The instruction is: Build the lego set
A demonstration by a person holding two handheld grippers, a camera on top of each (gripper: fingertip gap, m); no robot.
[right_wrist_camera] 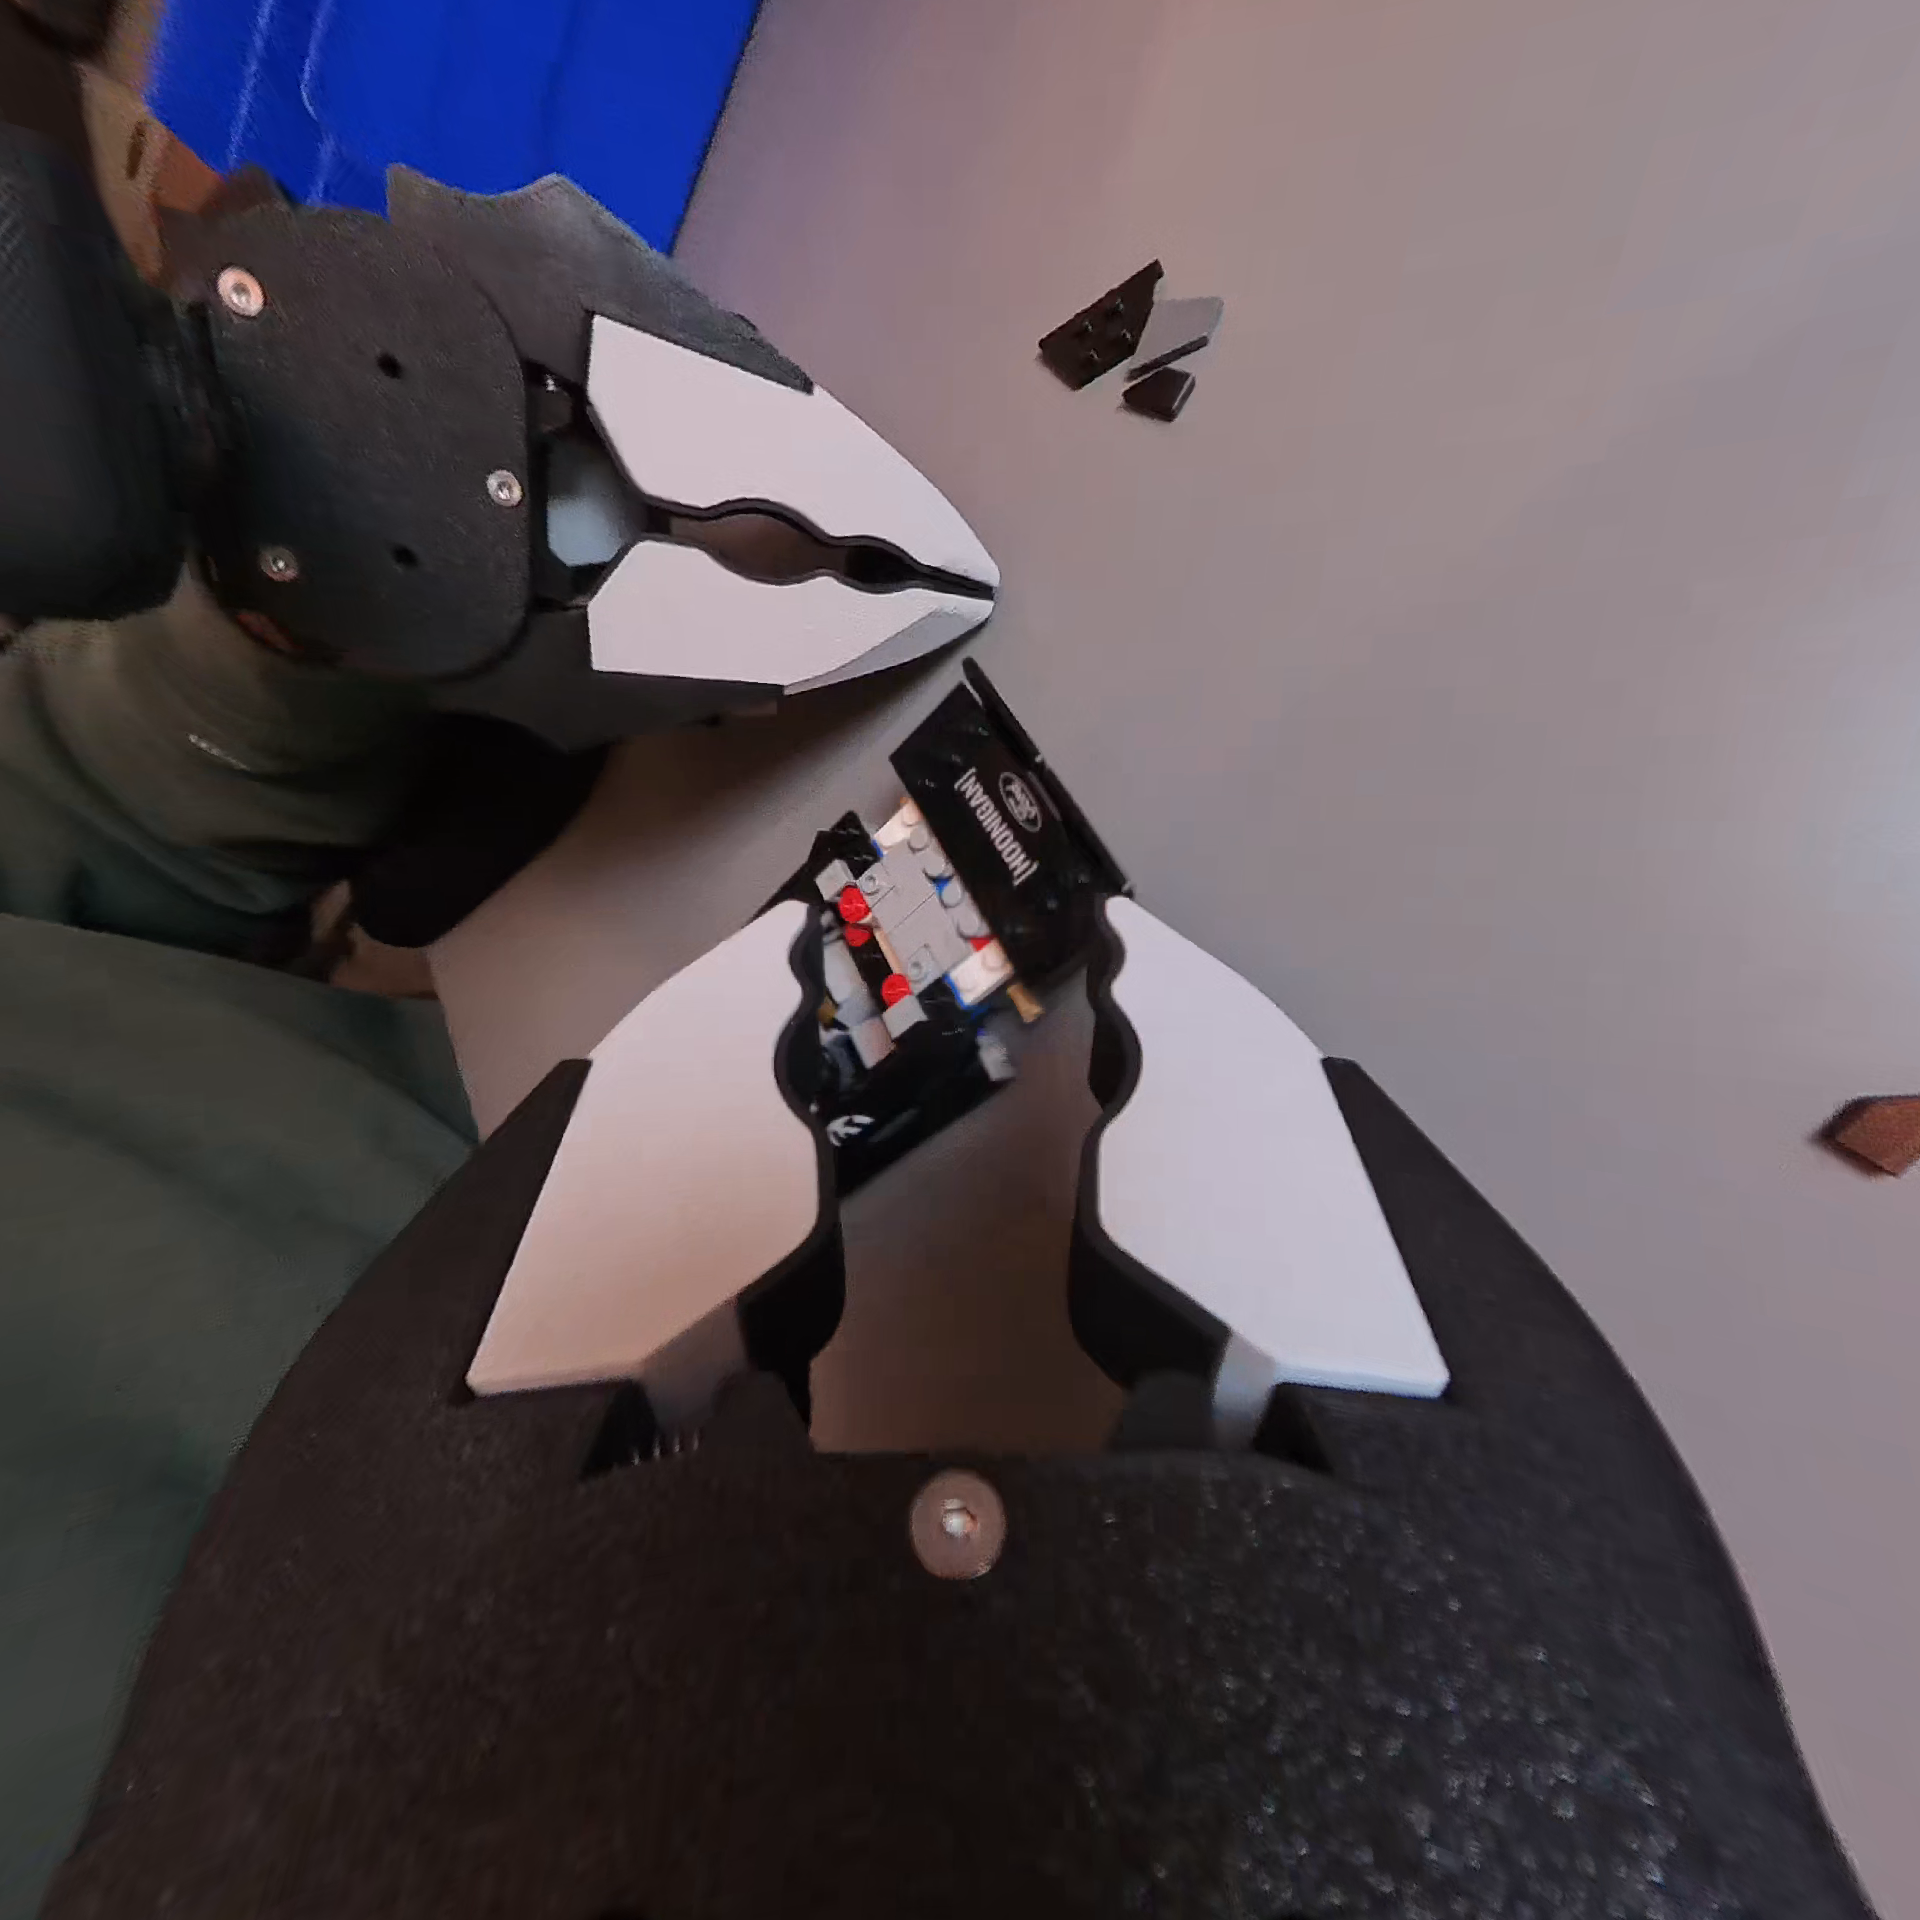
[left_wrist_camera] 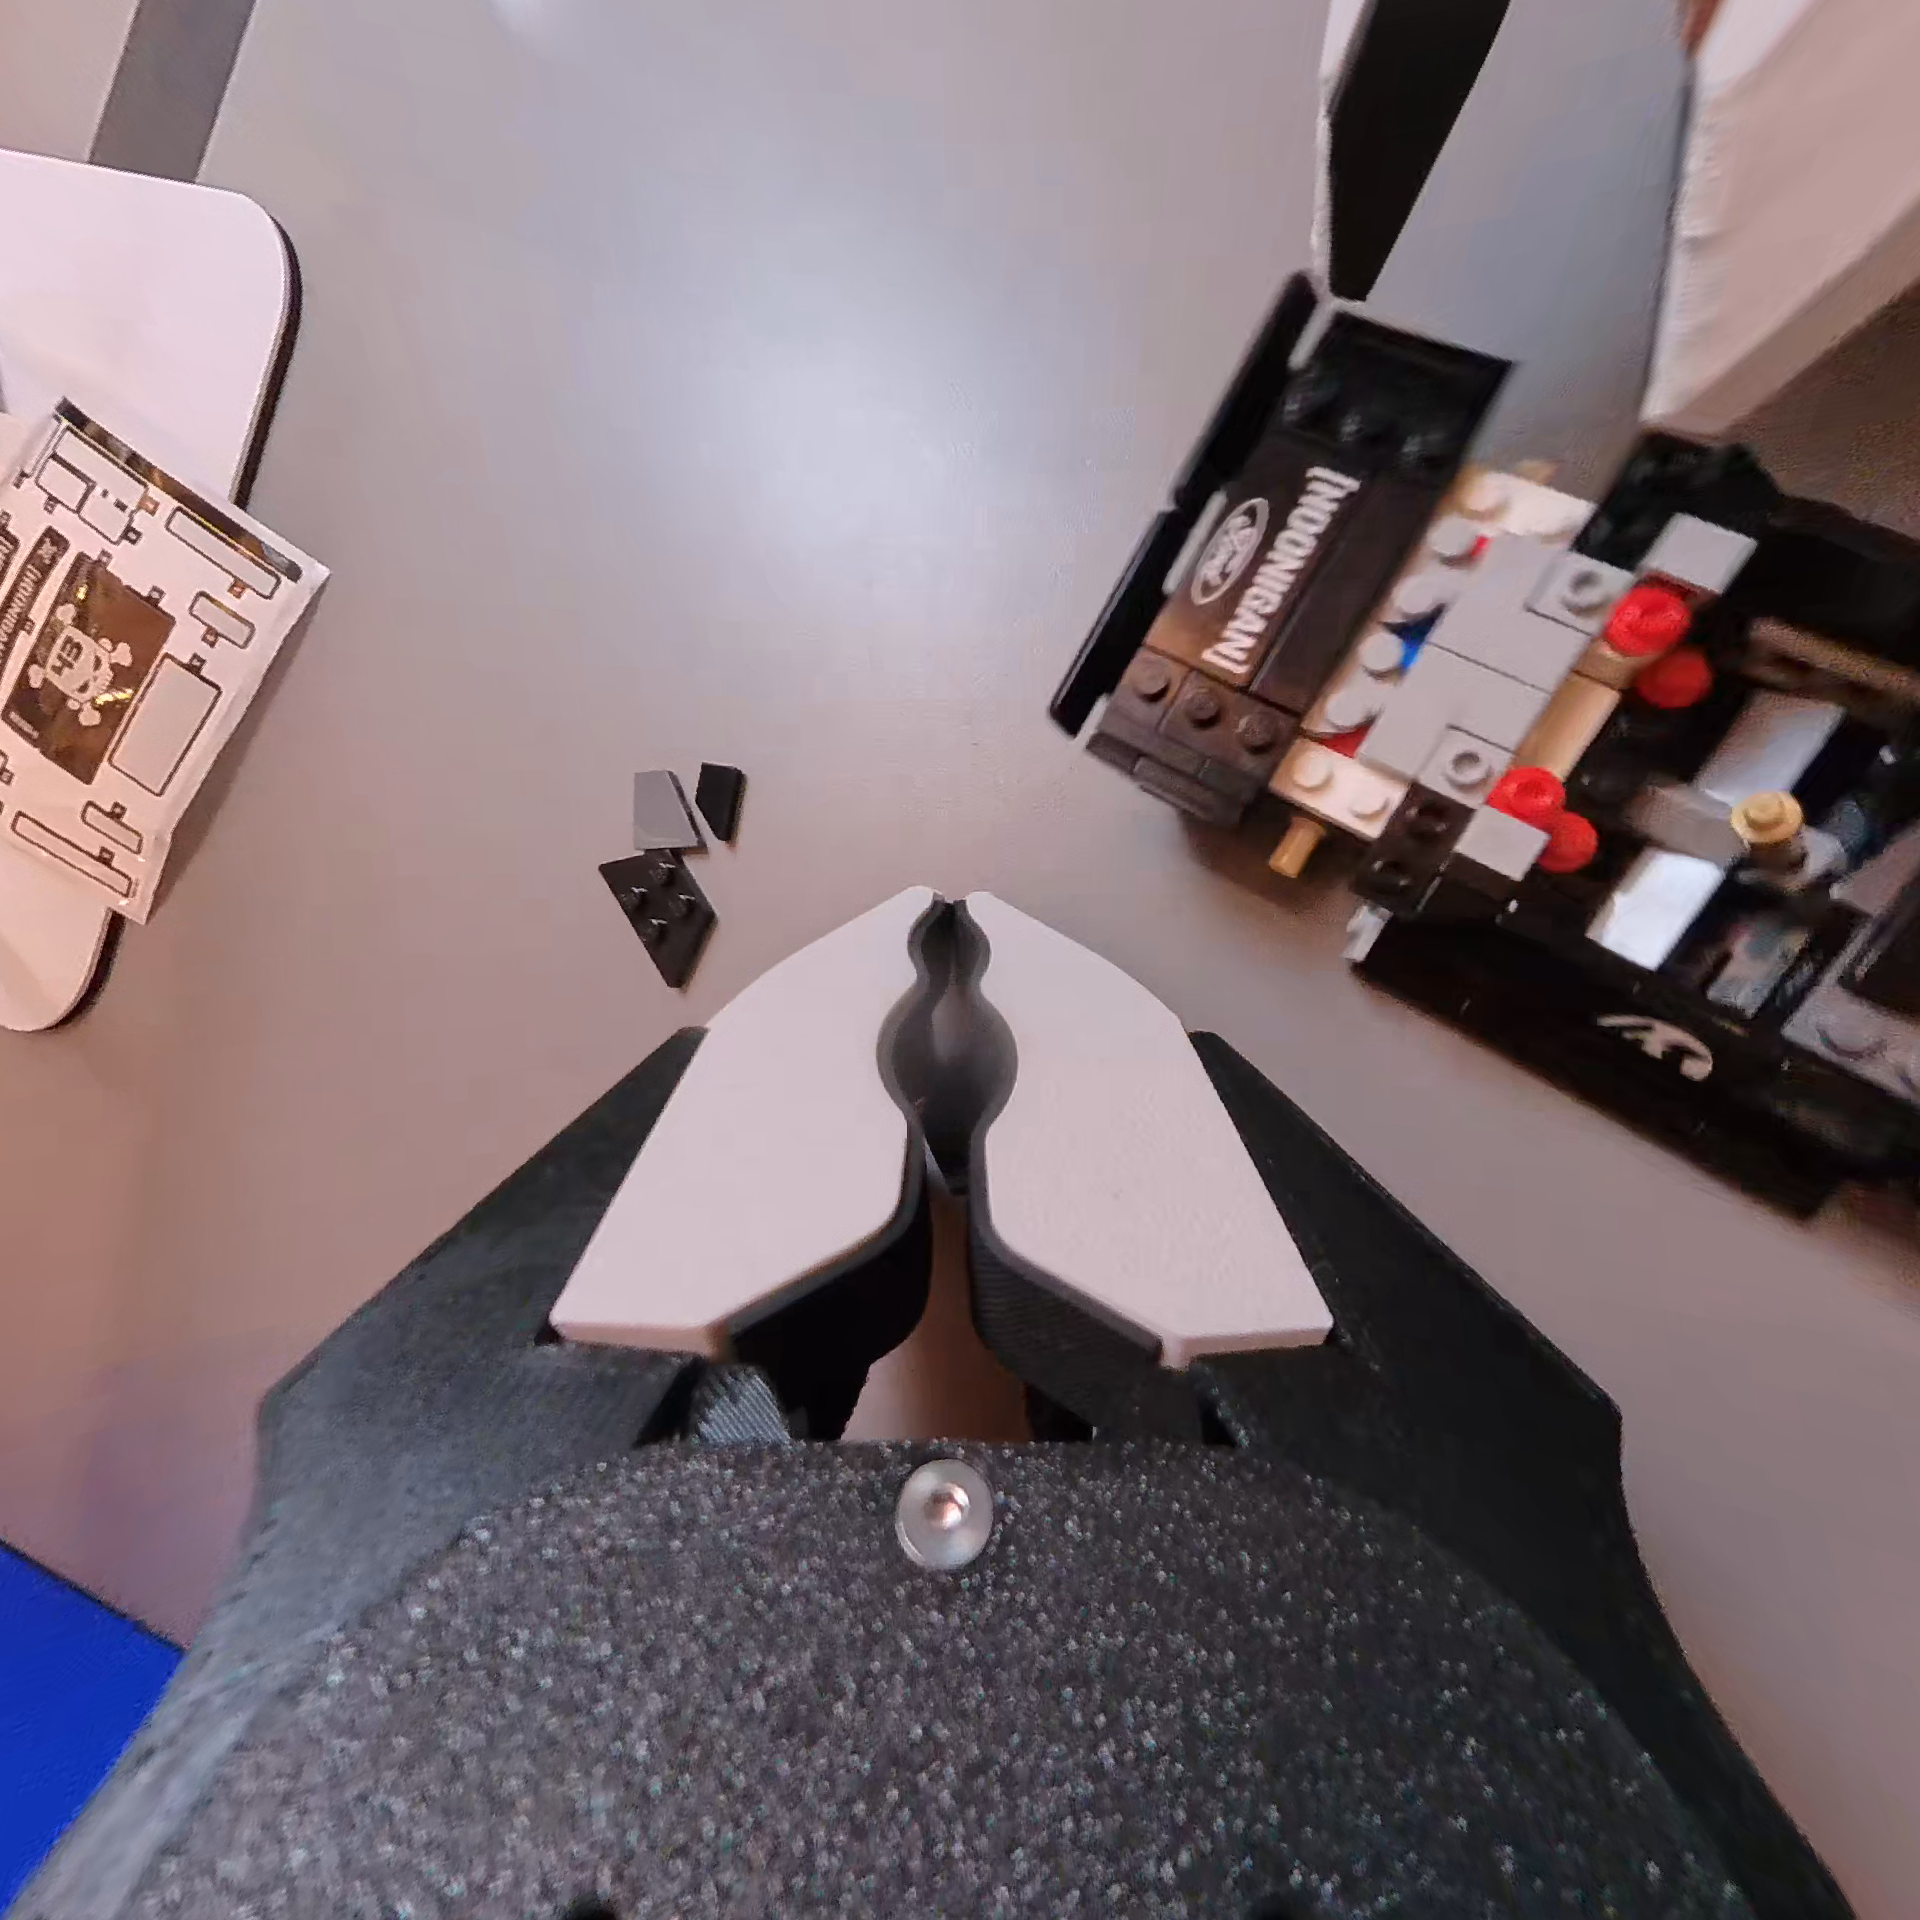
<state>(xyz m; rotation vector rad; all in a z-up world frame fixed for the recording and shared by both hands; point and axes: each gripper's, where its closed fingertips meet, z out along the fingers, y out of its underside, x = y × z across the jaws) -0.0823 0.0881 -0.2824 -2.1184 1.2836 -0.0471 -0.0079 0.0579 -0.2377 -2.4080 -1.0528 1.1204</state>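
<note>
soft even light, mild table [left_wrist_camera: 831, 364] glare, wide-angle edge warping, slight motion blur

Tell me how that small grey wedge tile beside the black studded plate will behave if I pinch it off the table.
The grey wedge tile lies flat and looks thin, so fingertips will probably struggle to get under its edge. Its smooth, stud-free top suggests it may slide on the table instead of lifting. It almost touches the black studded plate, so a push would likely shift that too.

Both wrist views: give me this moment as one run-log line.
left gripper: shut, empty, above table | right gripper: open around lego car, no clear contact | three loose wedge pieces: untouched on grey table
</note>
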